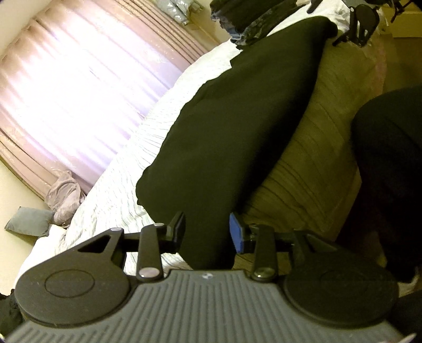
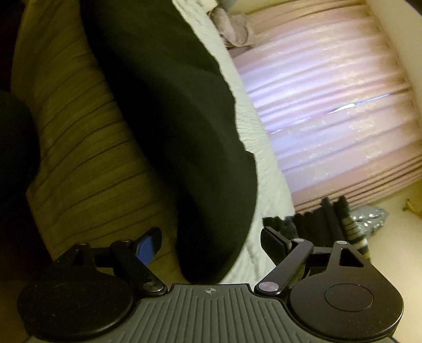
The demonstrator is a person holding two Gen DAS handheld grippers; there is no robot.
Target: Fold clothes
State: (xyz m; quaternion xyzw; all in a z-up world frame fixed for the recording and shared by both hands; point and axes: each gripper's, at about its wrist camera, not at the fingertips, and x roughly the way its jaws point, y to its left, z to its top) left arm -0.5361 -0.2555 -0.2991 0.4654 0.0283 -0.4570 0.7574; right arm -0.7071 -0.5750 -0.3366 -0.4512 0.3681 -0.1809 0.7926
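A black garment (image 1: pixel 237 110) lies spread along the edge of a bed with a white textured cover (image 1: pixel 118 184). It also shows in the right wrist view (image 2: pixel 171 118). My left gripper (image 1: pixel 208 232) is open, its fingers standing either side of the garment's near end without closing on it. My right gripper (image 2: pixel 211 248) is open wide, with the garment's other end between its fingers. The right gripper appears small at the far top of the left wrist view (image 1: pixel 364 18).
The bed's olive striped side (image 1: pixel 316 147) drops away beside the garment. A pile of dark clothes (image 1: pixel 250 18) lies on the bed past the garment. Pink curtains (image 1: pixel 79 92) hang behind. A grey cushion (image 1: pixel 29 221) and crumpled cloth (image 1: pixel 63 195) lie by the wall.
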